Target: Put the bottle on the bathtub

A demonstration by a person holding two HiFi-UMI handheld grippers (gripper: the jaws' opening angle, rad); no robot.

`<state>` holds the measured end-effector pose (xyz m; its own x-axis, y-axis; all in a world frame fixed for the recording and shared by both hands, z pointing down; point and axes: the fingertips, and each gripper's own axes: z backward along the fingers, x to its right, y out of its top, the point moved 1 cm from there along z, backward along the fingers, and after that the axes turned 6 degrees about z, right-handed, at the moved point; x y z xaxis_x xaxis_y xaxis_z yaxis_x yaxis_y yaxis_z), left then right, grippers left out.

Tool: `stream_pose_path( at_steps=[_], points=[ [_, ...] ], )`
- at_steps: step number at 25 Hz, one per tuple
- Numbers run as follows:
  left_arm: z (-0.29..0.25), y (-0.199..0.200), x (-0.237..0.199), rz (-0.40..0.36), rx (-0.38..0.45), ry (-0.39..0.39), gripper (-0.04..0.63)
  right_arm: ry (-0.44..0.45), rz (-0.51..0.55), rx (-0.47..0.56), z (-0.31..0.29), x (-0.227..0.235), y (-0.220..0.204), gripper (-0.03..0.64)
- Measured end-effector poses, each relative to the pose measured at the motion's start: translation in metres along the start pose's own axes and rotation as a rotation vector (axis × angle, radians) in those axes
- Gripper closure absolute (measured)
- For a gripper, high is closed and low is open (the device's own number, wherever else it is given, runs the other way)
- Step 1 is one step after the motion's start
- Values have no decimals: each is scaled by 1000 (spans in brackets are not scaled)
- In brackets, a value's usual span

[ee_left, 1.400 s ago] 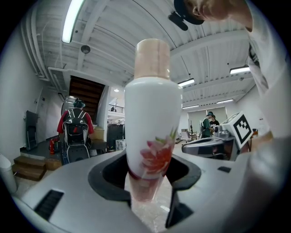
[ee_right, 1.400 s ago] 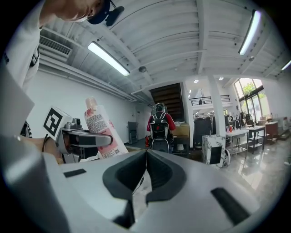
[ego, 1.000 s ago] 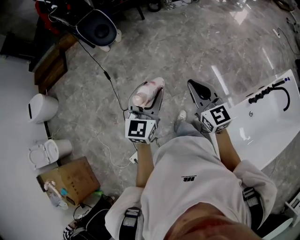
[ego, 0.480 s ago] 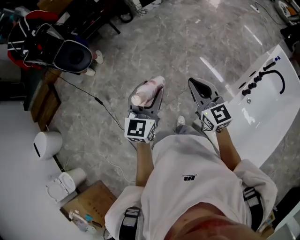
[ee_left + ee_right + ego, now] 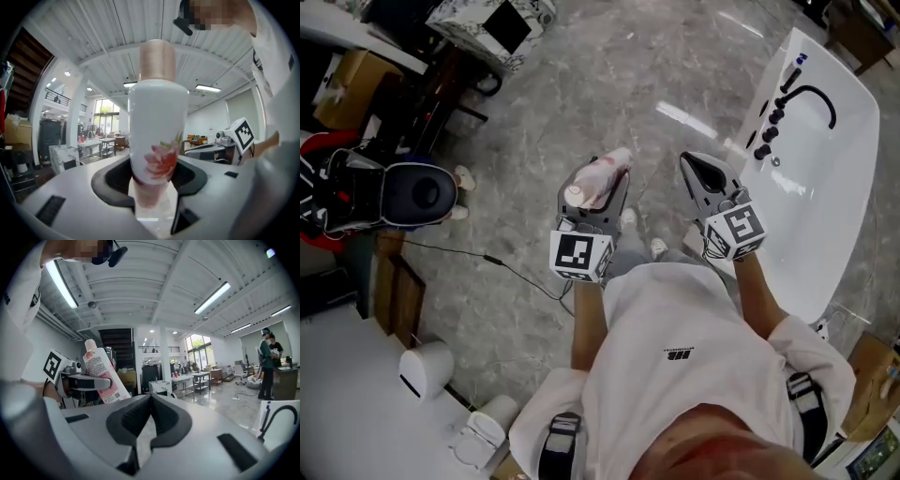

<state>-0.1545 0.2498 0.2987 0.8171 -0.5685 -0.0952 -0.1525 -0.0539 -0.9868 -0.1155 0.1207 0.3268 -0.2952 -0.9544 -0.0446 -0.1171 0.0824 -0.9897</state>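
A white bottle [image 5: 602, 174] with a pink flower print and a pinkish cap lies between the jaws of my left gripper [image 5: 592, 193], which is shut on it above the grey marble floor. In the left gripper view the bottle [image 5: 157, 131] fills the middle, with the pads of the left gripper [image 5: 151, 190] pressed against its lower body. My right gripper [image 5: 690, 165] is shut with nothing in it, beside the left one. Its jaws meet in the right gripper view [image 5: 151, 403], where the bottle [image 5: 101, 373] shows at the left. The white bathtub [image 5: 839, 202] with a black faucet [image 5: 811, 94] lies to the right.
A black round device [image 5: 417, 192] sits on the floor at the left, with a cable [image 5: 487, 258] trailing from it. A white bin [image 5: 422, 370] and a small white toilet [image 5: 483, 427] stand lower left. A cardboard box [image 5: 872, 380] is lower right. A person [image 5: 268, 362] stands far off.
The view has swung round: the bathtub now stretches along the upper right and the black device has slid down the left side. Both grippers keep their pose, and the bottle stays held.
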Motion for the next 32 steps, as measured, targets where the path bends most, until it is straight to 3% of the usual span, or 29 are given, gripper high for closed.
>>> stream_pose_path(
  at_steps=[20,32],
  points=[
    [-230,-5,12,-72,-99,-565,370,-526,-98,-102,-22,162,-31,621],
    [-315,-35,34,-83,-190,-872,370,-841,-158,-214,-6,207,-65,621]
  ],
)
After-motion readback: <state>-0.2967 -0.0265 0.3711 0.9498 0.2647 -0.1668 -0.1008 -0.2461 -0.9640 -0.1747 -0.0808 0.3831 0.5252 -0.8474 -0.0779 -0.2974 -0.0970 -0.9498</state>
